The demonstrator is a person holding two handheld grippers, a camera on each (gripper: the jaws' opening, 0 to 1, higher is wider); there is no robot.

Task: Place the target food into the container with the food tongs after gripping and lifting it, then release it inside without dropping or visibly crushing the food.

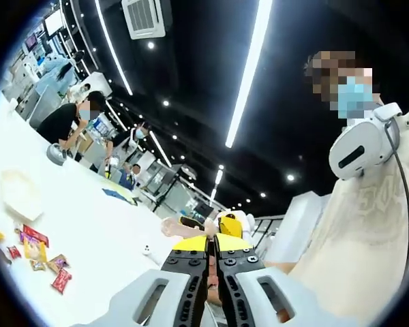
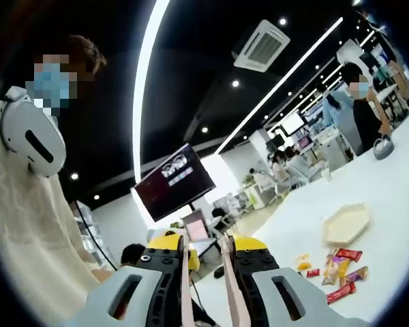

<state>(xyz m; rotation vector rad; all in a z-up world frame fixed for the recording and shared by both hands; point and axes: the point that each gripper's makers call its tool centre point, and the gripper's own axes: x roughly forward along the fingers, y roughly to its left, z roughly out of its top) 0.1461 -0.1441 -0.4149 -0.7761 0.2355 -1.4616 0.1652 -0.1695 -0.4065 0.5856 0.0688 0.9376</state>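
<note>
A white table [image 1: 88, 225] carries a scatter of red, yellow and orange snack packets [image 1: 37, 253] beside a pale cream tray [image 2: 345, 225]. Each gripper [image 2: 203, 248] has grey bodies, black jaws and yellow tips. A person [image 2: 27, 225] wears a cream patterned top, with a white headset [image 1: 361, 146] at the neck.

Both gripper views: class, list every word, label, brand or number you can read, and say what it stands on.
No text can be read.
Snack packets: print too small and blurred.
Hanging screen: content blurred.
Pale shirt: faint print, unreadable.
</note>
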